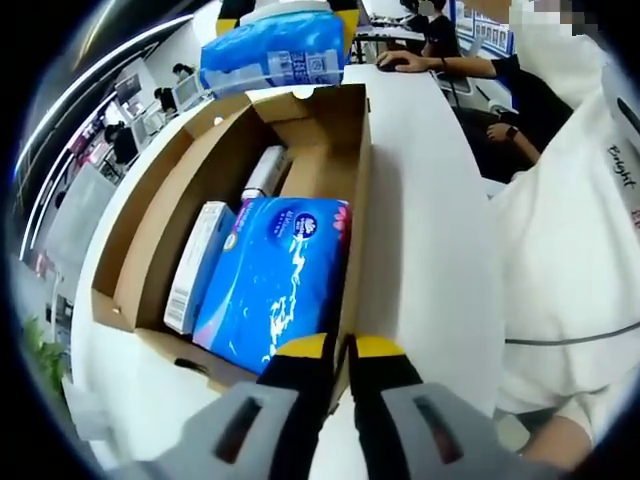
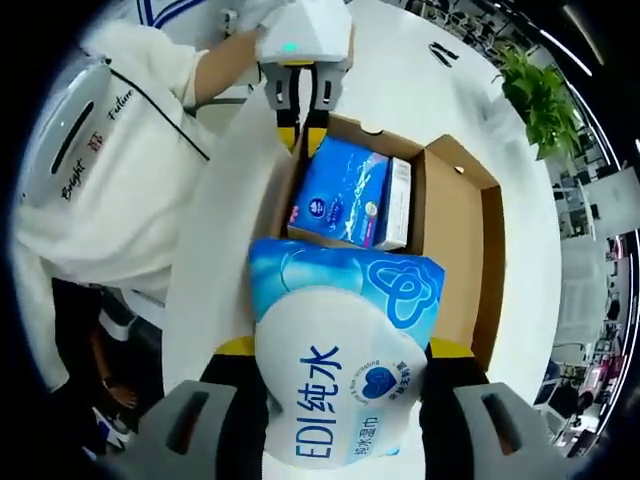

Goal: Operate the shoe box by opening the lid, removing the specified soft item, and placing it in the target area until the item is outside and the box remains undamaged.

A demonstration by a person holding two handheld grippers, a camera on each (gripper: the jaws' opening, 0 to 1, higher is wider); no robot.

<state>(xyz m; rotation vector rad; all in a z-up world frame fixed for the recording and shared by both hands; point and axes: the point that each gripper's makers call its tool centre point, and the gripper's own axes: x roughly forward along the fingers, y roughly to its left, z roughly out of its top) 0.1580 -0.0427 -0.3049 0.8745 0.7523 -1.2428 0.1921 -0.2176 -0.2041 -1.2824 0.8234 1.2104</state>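
Blue and white plastic wraps the soft tissue pack (image 2: 340,370) you hold in your right gripper (image 2: 340,375), its two jaws pressed against the pack's sides. The pack is lifted clear of the brown cardboard shoe box (image 2: 455,230) and hangs over the box's near end; in the left gripper view it appears beyond the far end of the box (image 1: 275,50). The box lies open on the white table (image 1: 430,220). Inside it a second blue pack (image 1: 275,280) lies flat, a white carton (image 1: 197,262) just beside it, and a small white tube-like item (image 1: 265,172) farther in. Your left gripper (image 1: 342,350) has its yellow-tipped jaws closed on the box's near wall, one jaw inside and one outside. A person in a white top (image 1: 570,260) stands beside the table. A green plant (image 2: 540,95) sits well apart from the box.
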